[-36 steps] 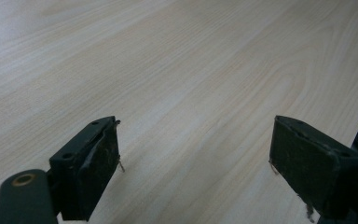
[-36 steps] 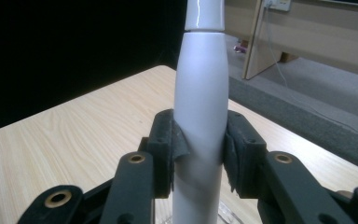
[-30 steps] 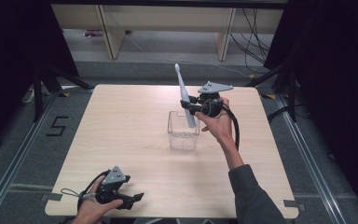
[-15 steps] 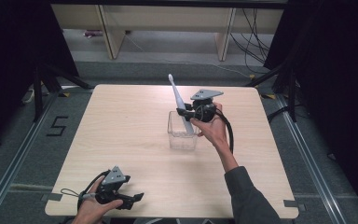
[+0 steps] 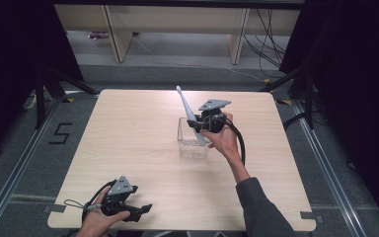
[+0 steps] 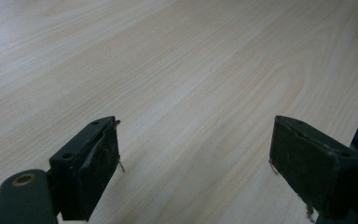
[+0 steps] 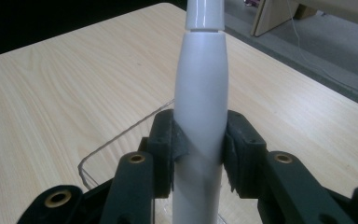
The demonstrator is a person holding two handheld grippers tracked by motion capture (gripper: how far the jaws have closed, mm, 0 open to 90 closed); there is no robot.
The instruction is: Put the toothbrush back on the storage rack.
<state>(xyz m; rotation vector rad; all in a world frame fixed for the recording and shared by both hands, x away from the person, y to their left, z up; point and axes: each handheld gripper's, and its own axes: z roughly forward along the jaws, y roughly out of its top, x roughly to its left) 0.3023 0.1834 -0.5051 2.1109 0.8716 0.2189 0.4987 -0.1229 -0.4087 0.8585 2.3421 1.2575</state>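
1. In the high view, the right gripper (image 5: 196, 124) sits just right of the frame's centre, its jaws clamped on a long white electric toothbrush (image 5: 186, 107).
2. The toothbrush leans up and to the left from the jaws, its thin end reaching towards the upper middle of the frame, while its lower end dips into a clear plastic box (image 5: 189, 146).
3. The clear plastic box stands on the wooden table (image 5: 128, 128), a little right of the table's middle, directly below the right gripper.
4. In the right gripper view, the toothbrush (image 7: 200, 107) runs up the centre of the frame, with one black jaw pressed against each side of its thick white body; the curved rim of the clear plastic box (image 7: 116, 140) shows at lower left behind the jaws.
5. The left gripper (image 5: 143, 210) lies at the lower left of the high view, near the table's front edge, held in the person's hand.
6. In the left gripper view, its jaws stand wide apart with nothing between them; bare wood grain lies beyond the left gripper (image 6: 193, 158).
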